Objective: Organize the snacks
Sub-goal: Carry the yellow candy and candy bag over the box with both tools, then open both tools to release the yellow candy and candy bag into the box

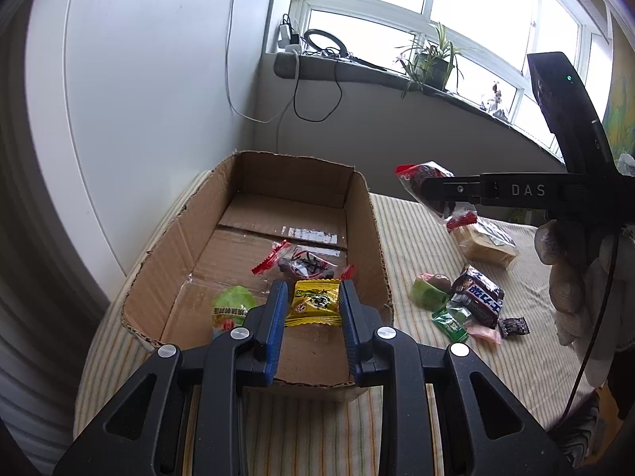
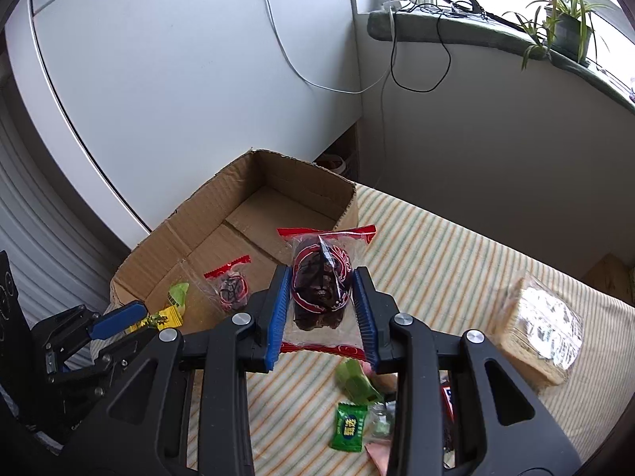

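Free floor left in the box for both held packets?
Far half of the cardboard box is bare, up to its back wall. Near end is crowded: red-edged packet, green candy. On the striped cloth, bare patch between box and cracker pack.

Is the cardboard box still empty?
No: the cardboard box already holds a red-edged clear packet and a green wrapped sweet on its floor.

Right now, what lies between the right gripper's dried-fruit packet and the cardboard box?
Nothing. In the left wrist view, only bare striped cloth separates the packet in the right gripper from the cardboard box.
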### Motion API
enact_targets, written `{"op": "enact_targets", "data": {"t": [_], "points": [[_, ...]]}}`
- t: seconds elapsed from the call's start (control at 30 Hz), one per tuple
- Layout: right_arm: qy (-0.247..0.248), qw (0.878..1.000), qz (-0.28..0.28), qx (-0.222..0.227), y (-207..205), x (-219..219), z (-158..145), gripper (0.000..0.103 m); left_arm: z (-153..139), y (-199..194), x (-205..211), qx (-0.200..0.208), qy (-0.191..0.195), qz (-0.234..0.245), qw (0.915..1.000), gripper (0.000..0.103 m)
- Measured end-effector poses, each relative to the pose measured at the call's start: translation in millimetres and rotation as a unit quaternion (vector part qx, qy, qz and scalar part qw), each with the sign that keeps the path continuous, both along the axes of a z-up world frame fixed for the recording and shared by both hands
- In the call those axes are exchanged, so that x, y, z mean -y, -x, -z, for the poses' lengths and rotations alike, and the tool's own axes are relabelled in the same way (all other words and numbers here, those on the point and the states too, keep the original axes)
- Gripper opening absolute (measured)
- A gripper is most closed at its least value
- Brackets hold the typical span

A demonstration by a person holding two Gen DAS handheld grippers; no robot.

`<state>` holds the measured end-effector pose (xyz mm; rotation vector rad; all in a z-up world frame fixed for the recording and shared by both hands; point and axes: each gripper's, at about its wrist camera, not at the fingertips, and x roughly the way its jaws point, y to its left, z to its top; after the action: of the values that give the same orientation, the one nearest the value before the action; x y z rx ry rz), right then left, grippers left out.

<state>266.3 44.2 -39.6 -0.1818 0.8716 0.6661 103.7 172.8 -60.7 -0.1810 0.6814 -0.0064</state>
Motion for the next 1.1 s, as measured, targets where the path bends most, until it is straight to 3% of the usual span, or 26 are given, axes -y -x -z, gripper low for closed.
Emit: {"op": "enact_targets", "data": {"t": [0.3, 0.73, 0.77, 0.83, 0.87, 1.1], "points": [[0.008, 0.999, -0.028, -0.014, -8, -49, 16, 0.033, 5, -7, -5, -0.006, 0.002, 0.0, 1.0, 0.025], [0.017, 0.999, -0.045, -0.022, -10, -65, 26, 0.037, 6, -10, -7, -0.006, 0.01, -0.001, 0.9999, 0.026], [0.016, 0.999, -0.046, -0.021, -9, -65, 25, 0.044, 6, -10, -8, -0.007, 0.01, -0.003, 0.9999, 0.029], [0.013, 0.999, -0.045, -0.016, -7, -64, 22, 0.06, 5, -9, -9, -0.007, 0.013, -0.008, 0.9999, 0.045], [0.011, 0.999, -0.044, -0.011, -6, -62, 20, 0.067, 5, -8, -10, -0.003, 0.014, -0.011, 0.9998, 0.058], [0.009, 0.999, -0.043, 0.0, 2, -53, 9, 0.068, 0, -2, -12, 0.005, 0.018, -0.018, 0.9997, 0.059]]}}
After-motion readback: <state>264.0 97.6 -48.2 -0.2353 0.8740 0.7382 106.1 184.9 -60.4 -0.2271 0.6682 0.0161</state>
